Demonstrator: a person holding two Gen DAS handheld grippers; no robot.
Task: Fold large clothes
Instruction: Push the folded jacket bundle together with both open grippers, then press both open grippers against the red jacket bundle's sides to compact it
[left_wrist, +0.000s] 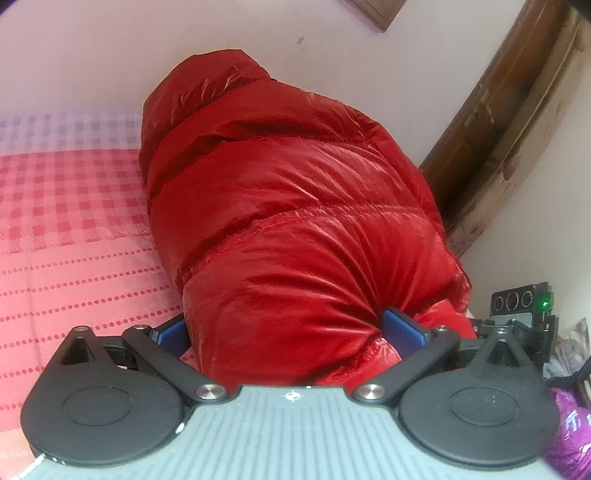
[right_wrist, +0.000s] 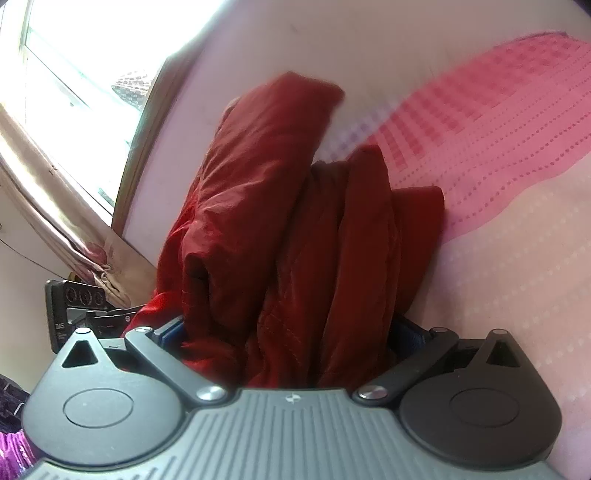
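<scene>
A shiny red puffer jacket (left_wrist: 288, 192) fills the left wrist view, bunched into a thick roll that runs away from me over the bed. My left gripper (left_wrist: 288, 332) is shut on its near end, and the blue pads (left_wrist: 402, 332) press in from both sides. In the right wrist view the same jacket (right_wrist: 266, 206) shows as several stacked folds. There my right gripper (right_wrist: 291, 332) is shut on those folds, and cloth hides most of its pads. Each view shows the other gripper just beside it, the right gripper (left_wrist: 521, 317) and the left gripper (right_wrist: 74, 310).
A pink checked and dotted bedsheet (left_wrist: 66, 206) covers the bed (right_wrist: 480, 147) under the jacket. A pale wall stands behind it, with a dark wooden frame (left_wrist: 509, 122) to the right. A bright window (right_wrist: 74, 74) with a curtain (right_wrist: 48, 206) is nearby. Purple fabric (left_wrist: 569, 424) lies off the bed's edge.
</scene>
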